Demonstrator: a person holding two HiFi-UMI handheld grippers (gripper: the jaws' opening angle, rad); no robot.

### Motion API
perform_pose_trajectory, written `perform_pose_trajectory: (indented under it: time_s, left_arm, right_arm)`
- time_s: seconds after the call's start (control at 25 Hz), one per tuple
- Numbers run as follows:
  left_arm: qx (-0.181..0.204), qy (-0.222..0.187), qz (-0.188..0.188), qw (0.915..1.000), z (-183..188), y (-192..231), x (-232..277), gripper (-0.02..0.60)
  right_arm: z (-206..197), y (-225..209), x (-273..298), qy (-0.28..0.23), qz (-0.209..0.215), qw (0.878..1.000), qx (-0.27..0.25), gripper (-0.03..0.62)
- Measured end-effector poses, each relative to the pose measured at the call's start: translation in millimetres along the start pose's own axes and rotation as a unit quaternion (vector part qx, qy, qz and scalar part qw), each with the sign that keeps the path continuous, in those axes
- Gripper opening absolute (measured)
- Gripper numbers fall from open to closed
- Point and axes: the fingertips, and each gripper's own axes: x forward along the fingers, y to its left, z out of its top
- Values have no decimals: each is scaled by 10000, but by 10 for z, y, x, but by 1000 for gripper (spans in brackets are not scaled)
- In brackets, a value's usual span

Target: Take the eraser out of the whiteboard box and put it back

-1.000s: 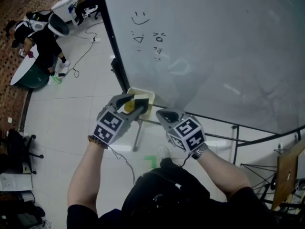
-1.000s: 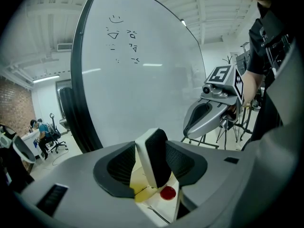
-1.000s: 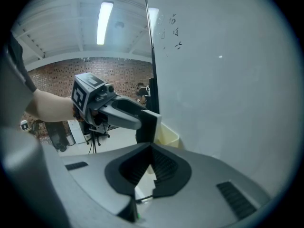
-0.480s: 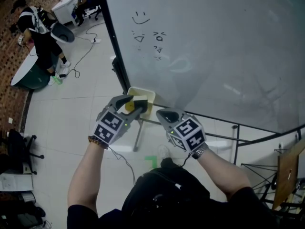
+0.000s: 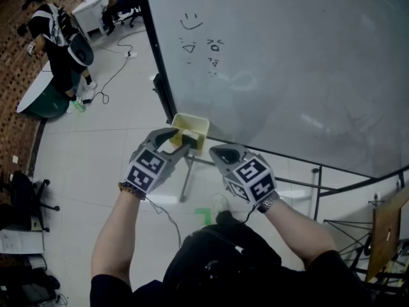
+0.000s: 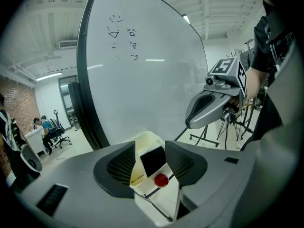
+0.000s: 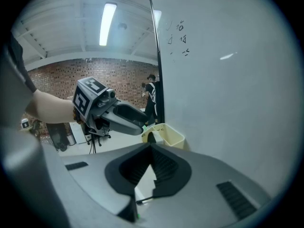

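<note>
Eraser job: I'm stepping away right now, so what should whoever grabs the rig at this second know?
Tools: left tool is closed on the eraser; right tool is shut, empty, held beside the box.
Things: the eraser is down inside the cream box at the whiteboard's lower edge.
Done: eraser sits within the box walls.
Left: open the left tool and draw it clear.

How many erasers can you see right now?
1. The eraser is gripped by the left tool, at the cream box by the lower edge of the whiteboard. Part of the box's inside is hidden, so another could lie there.
</note>
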Motion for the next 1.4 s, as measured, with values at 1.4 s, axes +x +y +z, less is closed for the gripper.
perform_pose_trajectory:
  time_s: [1.4]
  left_arm:
    - [-1716, -874, 1101, 9751, 97, -667, -890, 37]
  right_arm:
    - [166, 628, -499, -227, -134, 9986, -465, 25]
